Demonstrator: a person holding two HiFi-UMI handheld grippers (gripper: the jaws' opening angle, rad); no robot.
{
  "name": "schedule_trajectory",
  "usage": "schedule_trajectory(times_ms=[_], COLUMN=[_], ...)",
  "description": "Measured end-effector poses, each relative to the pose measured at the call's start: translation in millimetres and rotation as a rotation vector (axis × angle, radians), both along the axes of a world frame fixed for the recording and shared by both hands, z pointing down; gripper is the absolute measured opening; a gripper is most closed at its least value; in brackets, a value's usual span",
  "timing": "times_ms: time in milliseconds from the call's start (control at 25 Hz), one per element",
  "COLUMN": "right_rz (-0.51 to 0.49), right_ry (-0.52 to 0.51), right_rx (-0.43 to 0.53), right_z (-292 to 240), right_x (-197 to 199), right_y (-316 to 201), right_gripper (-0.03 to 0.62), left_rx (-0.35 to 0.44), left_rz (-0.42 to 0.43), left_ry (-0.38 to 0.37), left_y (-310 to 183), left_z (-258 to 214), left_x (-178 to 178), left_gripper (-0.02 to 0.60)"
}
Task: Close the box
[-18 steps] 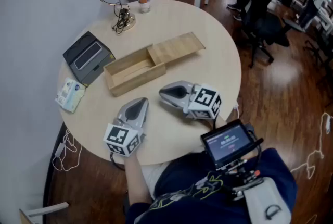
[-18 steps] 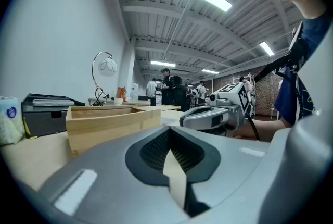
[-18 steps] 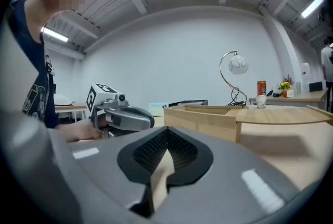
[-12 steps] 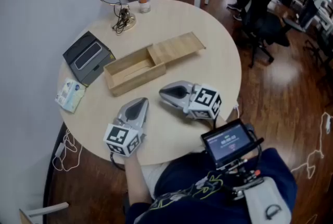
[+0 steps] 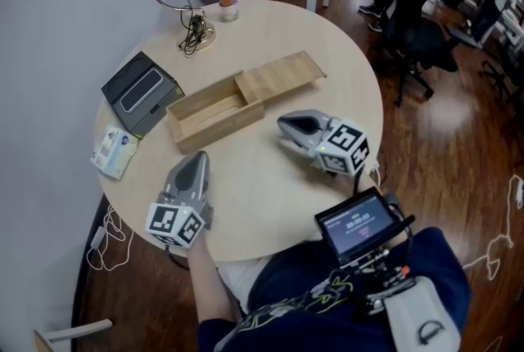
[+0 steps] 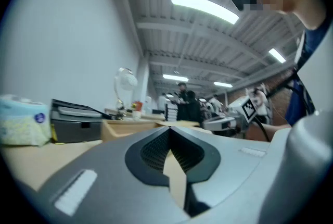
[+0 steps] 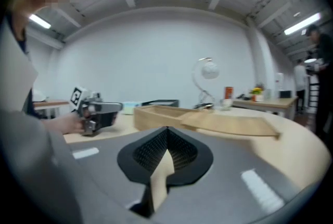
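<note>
Touching, empty: left fingers [image 6: 150, 154], right fingers [image 7: 146, 152]

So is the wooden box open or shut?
Open. The lid is slid halfway out, and you can see inside the wooden box.

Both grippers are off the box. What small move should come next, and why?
Probably bring the right hand-held gripper to the outer end of the sliding lid. The lid sticks about half out of the wooden box, and that gripper, jaws shut and empty, lies nearest it.
</note>
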State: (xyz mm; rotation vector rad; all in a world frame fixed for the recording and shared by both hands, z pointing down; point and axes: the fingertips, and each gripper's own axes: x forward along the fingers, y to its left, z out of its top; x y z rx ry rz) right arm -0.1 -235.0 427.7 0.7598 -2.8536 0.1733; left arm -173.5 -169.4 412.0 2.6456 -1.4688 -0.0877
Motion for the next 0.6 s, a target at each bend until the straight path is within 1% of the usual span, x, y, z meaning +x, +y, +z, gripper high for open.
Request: schedule_trajectory(times_ms=[40,80,120,160,200,240,280,320,360,400,440,480,520,560,600], right_rz=[0.116,0.236,0.358,0.476,0.578,0.650,0.686,0.689,0.664,0.628,0.606,0.614,0.635,0.636,0.592], right_ry=[-0.017,-0.036,-0.036,-0.002,0.077,0.193,0.321,0.434,0.511,0.546,0.545,0.512,0.459,0.402,0.354], right_rx=[-0.018,-0.026,-0.024,-0.015,-0.018,-0.054,-0.131,-0.238,-0.348,-0.434,-0.483,-0.503,-0.506,-0.500,-0.489], right_z=[-11,-25,-38,-45,-42,-29,-7,19,43,62,74,77,74,69,62], right_x=[32,67,102,134,161,181,193,197,193,183,170,160,151,140,121], right_y=[-27,-58,-90,-122,-153,-179,-200,-212,-217,-219,-218,-218,-218,-215,-211], right_gripper=[-0.005,-0.005,-0.005,-0.005,-0.005,-0.005,-0.005,-0.005,-0.005,-0.005,-0.005,-0.006,-0.006,-0.006,-0.005], left_rx=[0.002,-0.022,-0.069,-0.130,-0.191,-0.238,-0.266,-0.278,-0.283,-0.289,-0.294,-0.297,-0.297,-0.296,-0.297], left_rz=[-0.077,-0.150,-0.213,-0.264,-0.299,-0.316,-0.314,-0.302,-0.288,-0.282,-0.291,-0.316,-0.344,-0.360,-0.356], left_ry=[0.071,0.121,0.139,0.127,0.093,0.046,-0.003,-0.046,-0.072,-0.082,-0.082,-0.084,-0.099,-0.127,-0.158], left_y=[-7,-16,-27,-39,-50,-59,-67,-73,-77,-79,-79,-78,-77,-77,-77], left_z=[-7,-9,-5,3,12,21,28,33,37,40,42,44,44,43,42], left_x=[-29,-57,-80,-97,-107,-112,-113,-110,-105,-101,-100,-102,-107,-112,-116], left_gripper=[0.002,0.000,0.000,0.000,0.000,0.000,0.000,0.000,0.000,0.001,0.000,-0.003,-0.003,-0.004,-0.005])
